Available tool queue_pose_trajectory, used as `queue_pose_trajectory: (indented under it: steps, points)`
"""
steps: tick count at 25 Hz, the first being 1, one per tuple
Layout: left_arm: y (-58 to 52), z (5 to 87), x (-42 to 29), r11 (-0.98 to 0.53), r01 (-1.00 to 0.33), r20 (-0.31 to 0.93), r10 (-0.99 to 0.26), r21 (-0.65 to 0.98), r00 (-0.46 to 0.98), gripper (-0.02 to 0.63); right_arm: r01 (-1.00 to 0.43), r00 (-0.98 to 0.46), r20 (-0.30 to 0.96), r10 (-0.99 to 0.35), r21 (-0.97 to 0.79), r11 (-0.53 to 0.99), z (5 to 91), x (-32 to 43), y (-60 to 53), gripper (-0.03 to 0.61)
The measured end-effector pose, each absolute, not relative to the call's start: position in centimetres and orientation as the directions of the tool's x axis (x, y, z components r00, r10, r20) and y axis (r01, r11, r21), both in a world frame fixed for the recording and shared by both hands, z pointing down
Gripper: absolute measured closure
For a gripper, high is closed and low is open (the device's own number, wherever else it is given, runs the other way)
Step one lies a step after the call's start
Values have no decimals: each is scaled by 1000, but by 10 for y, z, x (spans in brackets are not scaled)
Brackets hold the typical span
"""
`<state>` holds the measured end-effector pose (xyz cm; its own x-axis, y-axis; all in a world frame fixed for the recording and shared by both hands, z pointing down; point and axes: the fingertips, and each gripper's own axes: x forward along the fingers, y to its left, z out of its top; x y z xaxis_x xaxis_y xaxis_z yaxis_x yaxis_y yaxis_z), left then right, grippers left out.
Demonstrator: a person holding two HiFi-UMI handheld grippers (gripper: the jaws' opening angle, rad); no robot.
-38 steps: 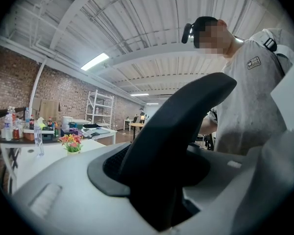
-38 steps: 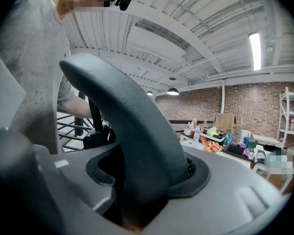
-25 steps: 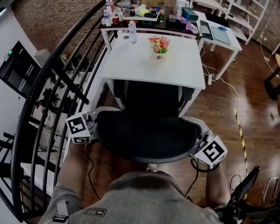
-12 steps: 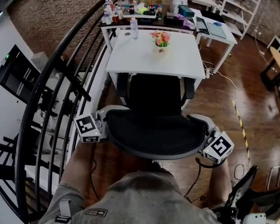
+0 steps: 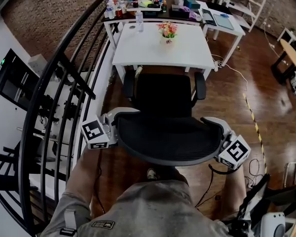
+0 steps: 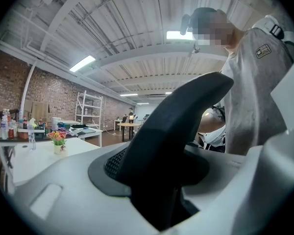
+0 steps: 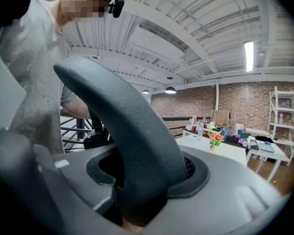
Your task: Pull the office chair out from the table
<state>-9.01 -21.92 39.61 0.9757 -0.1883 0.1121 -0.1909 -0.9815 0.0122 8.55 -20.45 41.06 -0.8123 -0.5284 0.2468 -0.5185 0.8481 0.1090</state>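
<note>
Progress: chair point(image 5: 163, 135) nearly clear of surface point(image 5: 153, 53) | your left tool point(image 5: 112, 130) and right tool point(image 5: 222, 135) clamp its backrest | left: short pull

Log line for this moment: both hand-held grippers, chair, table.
left hand-held gripper: shut on office chair backrest edge | right hand-held gripper: shut on opposite edge | seat: out in front of table

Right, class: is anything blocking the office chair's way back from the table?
Nothing visible on the floor. The left gripper and right gripper clamp the office chair by its backrest; only the person holding them stands behind it. The railing runs beside it, apart.
</note>
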Motion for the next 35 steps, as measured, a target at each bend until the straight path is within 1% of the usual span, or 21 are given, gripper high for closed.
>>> queue_pose_trajectory:
  steps: [11, 23, 30, 35]
  points:
    - [-146, 395, -89, -978, -208, 112, -205, 17, 972, 397, -501, -826, 249, -506, 90, 861, 410, 86, -127, 342]
    - [-69, 392, -80, -970, -244, 108, -240, 23, 965, 393, -451, -854, 239, -462, 100, 887, 406, 95, -54, 353]
    - [-27, 392, -86, -974, -227, 101, -224, 20, 970, 399, -434, -866, 234, -442, 88, 897, 407, 90, -13, 362]
    - [0, 390, -88, -984, -176, 88, -173, 23, 981, 418, -431, -877, 195, -439, 84, 898, 396, 84, 13, 362]
